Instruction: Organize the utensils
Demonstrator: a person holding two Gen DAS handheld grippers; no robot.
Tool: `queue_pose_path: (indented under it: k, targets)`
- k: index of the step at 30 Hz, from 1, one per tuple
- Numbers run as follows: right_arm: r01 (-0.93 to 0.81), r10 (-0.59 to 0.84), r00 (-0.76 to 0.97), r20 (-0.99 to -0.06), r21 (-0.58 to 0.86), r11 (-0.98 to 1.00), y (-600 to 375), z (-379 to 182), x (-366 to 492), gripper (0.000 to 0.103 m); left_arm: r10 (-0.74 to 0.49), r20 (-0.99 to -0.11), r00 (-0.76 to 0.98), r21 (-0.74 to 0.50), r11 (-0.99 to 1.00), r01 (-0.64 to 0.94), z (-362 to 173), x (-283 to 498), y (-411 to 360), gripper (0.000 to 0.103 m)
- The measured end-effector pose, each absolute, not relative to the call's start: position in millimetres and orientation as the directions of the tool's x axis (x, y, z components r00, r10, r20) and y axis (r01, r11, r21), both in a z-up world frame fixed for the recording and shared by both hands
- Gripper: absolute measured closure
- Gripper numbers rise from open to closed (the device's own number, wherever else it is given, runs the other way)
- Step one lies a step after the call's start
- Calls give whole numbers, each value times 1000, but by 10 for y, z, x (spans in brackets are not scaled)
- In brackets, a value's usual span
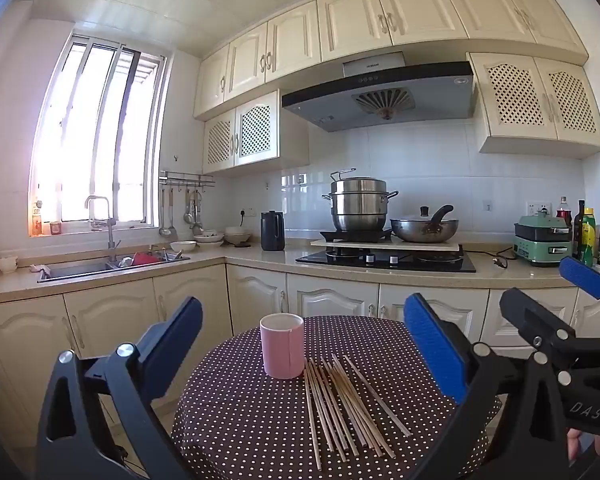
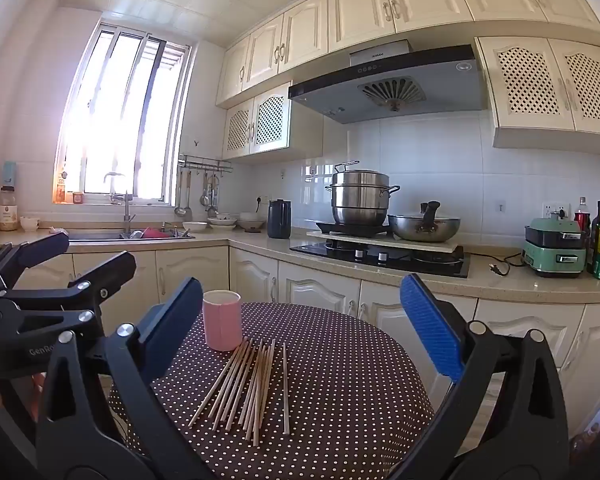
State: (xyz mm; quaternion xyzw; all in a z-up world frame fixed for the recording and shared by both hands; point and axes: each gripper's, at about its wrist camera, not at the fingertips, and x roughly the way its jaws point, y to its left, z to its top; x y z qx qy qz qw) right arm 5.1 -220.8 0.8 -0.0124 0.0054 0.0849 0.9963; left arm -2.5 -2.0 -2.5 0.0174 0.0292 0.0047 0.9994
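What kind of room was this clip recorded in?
A home kitchen, by the look of it: a range hood over a gas hob with a steamer pot, a sink under the window, and cream wall cabinets.

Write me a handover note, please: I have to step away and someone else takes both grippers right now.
Left gripper: open, empty, level, short of the table.
Right gripper: open, empty, level, beside the left one.
Chopsticks: loose pile flat on the dotted table, just in front of and to the right of the pink cup.
Cup: upright near the table's far edge; no chopsticks stick out of it.
Done: nothing yet.
Left: probably pick up the chopsticks and stand them in the cup.
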Motion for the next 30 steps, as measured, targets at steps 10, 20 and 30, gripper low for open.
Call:
queue_pose_path:
  k: [10, 20, 30]
  targets:
    - [-170, 170, 985, -14, -22, 985, -2209, -11, 55, 6, 15, -60, 998, 37, 999, -13, -44, -23, -33, 4]
    - [-171, 171, 985, -17, -20, 985, -2196, -25, 55, 6, 16, -58, 998, 35, 999, -14, -50, -38, -8, 4]
    - [-172, 172, 985, -18, -18, 985, -2193, -33, 74, 6, 18, -56, 998, 35, 999, -16, -21, -57, 9, 4]
